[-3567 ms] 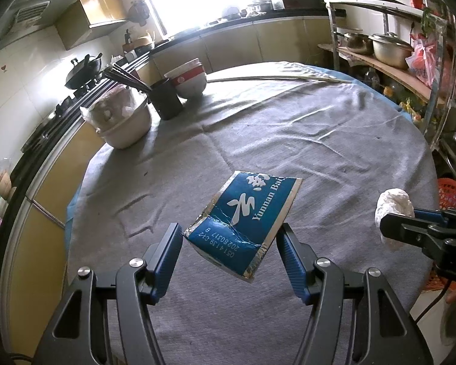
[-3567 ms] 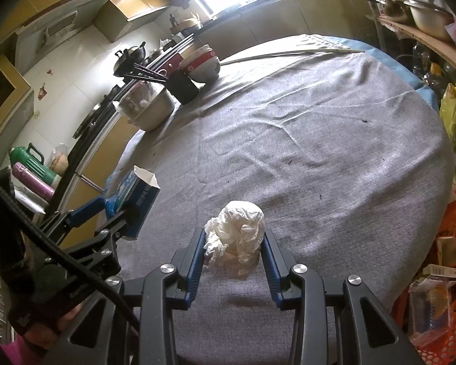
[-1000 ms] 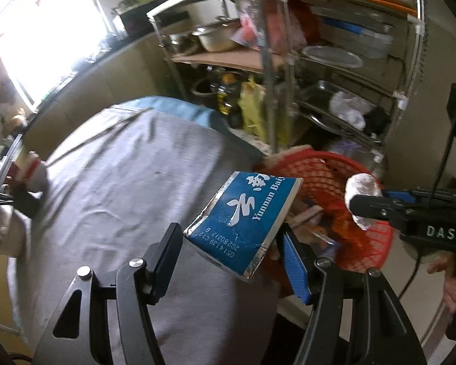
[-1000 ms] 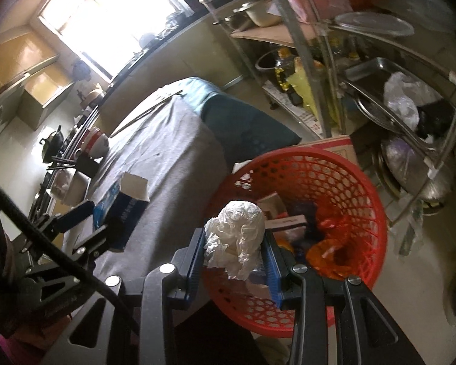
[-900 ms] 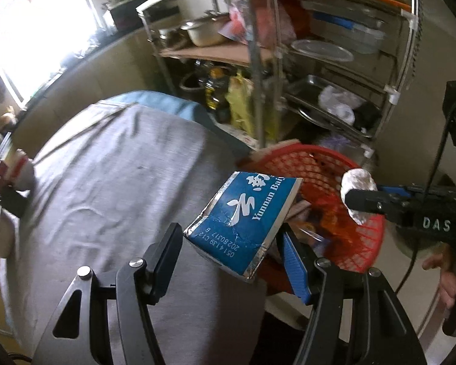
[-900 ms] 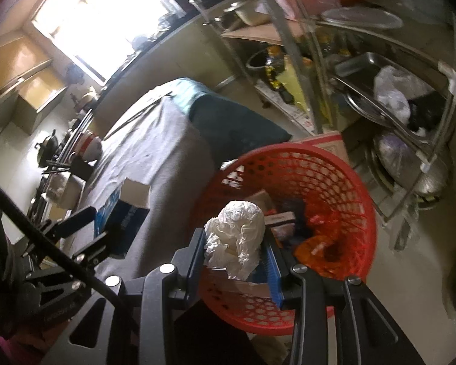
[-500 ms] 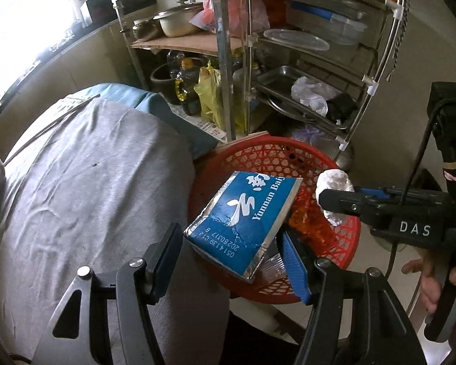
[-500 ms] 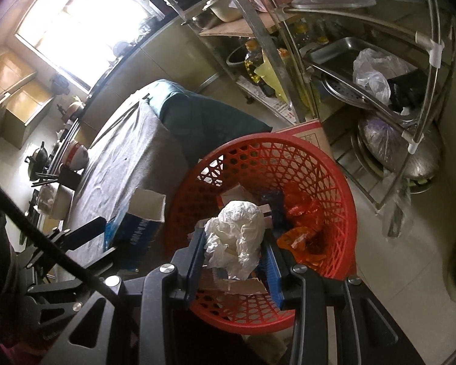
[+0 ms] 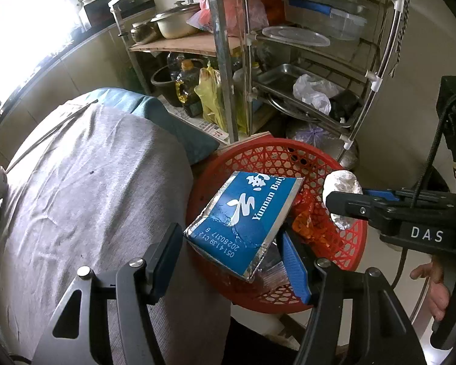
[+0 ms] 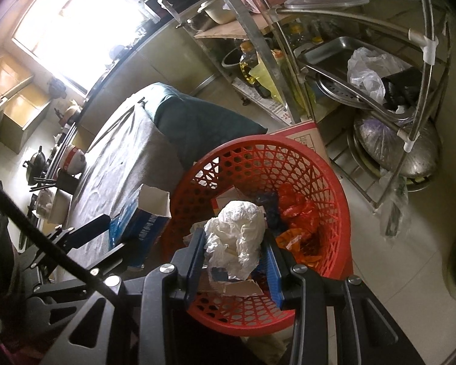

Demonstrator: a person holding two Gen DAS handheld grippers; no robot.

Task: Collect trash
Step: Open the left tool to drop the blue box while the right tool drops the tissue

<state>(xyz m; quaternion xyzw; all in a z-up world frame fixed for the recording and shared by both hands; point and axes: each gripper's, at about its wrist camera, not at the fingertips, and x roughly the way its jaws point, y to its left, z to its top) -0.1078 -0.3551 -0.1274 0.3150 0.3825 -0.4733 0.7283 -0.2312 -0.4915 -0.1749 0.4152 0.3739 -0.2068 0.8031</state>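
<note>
Tissue wad [image 10: 238, 232] clamped in right tool [image 10: 234, 254], blue carton [image 9: 245, 219] in left tool [image 9: 228, 252], both above red basket [image 10: 334, 188].

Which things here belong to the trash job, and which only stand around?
Job: blue box in left gripper; crumpled tissue in right gripper; red basket.

Around: metal rack, pot, gray tablecloth.

The blue carton [image 9: 246, 219] hides the near left part of the red basket [image 9: 346, 243] and much of the litter inside it. In the right wrist view the crumpled tissue [image 10: 237, 234] covers what lies under it (paper scraps, perhaps). The person's hand [image 9: 434, 286] is cut off at the right edge. Items on the far counter are washed out by window glare.
</note>
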